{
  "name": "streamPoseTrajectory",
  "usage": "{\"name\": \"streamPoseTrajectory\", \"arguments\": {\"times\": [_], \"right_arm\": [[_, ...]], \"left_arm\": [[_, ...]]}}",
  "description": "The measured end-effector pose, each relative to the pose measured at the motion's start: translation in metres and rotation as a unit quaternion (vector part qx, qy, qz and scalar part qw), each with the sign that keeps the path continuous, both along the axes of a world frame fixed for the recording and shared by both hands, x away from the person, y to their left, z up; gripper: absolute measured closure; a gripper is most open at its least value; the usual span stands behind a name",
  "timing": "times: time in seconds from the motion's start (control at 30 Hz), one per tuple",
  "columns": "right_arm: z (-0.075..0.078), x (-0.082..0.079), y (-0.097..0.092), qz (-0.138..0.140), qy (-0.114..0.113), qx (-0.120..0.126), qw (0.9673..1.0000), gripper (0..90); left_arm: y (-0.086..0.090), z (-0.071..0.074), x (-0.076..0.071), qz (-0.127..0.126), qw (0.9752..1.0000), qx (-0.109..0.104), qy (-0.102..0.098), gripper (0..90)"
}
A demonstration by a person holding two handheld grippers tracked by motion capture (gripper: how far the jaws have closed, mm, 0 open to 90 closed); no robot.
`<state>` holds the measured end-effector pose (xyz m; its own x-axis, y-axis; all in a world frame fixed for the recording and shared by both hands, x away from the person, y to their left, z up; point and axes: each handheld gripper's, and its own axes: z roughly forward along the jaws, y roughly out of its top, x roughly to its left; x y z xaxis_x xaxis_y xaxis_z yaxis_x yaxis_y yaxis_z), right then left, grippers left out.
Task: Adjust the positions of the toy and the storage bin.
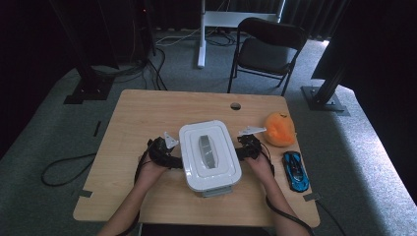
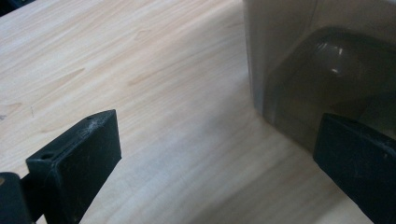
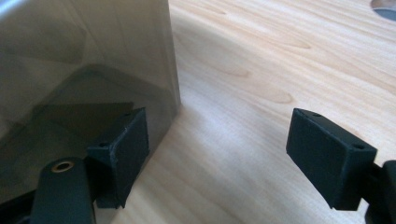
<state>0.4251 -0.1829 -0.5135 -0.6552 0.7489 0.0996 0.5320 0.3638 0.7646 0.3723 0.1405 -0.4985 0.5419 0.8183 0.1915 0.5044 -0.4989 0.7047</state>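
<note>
A white lidded box (image 1: 209, 155) with a grey handle (image 1: 207, 150) on top stands in the middle of the wooden table (image 1: 147, 110). My left gripper (image 1: 177, 162) sits low at the box's left side, jaws wide apart. In the left gripper view the gripper (image 2: 217, 149) is open over bare wood, with the box wall (image 2: 317, 60) just past one jaw. My right gripper (image 1: 240, 153) rests at the box's right side. In the right gripper view the gripper (image 3: 219, 149) is open, one jaw close against the box wall (image 3: 84, 60); nothing lies between the pads.
An orange soft toy (image 1: 279, 129) lies right of the box, and a blue toy car (image 1: 296, 170) sits nearer the front right edge. A cable hole (image 1: 235, 105) marks the table's far side. A black folding chair (image 1: 268, 46) stands beyond the table.
</note>
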Motion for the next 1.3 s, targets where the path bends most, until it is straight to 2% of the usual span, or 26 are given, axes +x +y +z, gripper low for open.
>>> {"name": "streamPoseTrajectory", "arguments": {"times": [0.37,0.83,1.03,1.1,1.2,1.3], "right_arm": [[0.001,-0.003,0.007,0.029,-0.006,-0.009,0.9995,20.6],[0.004,0.009,0.019,0.081,-0.003,-0.012,0.9966,21.1],[0.002,0.016,0.022,0.087,0.005,-0.002,0.9962,21.1],[0.003,0.018,0.022,0.089,0.004,-0.008,0.996,19.4],[0.005,0.017,0.017,0.083,-0.006,0.005,0.9965,15.3],[0.006,0.01,0.011,0.073,-0.01,0.001,0.9973,15.2]], "left_arm": [[0.004,-0.002,-0.023,0.006,1.0,0.0,-0.007,1.3],[0.01,-0.003,-0.043,0.013,0.9999,-0.005,-0.003,1.2],[0.012,-0.003,-0.047,0.012,0.9999,-0.011,0.001,1.2],[0.014,-0.004,-0.047,0.008,0.9997,-0.023,0.009,1.2],[0.015,-0.005,-0.049,0.004,0.9994,-0.033,0.01,1.1],[0.016,-0.006,-0.05,0.001,0.9991,-0.042,0.012,1.1]]}}
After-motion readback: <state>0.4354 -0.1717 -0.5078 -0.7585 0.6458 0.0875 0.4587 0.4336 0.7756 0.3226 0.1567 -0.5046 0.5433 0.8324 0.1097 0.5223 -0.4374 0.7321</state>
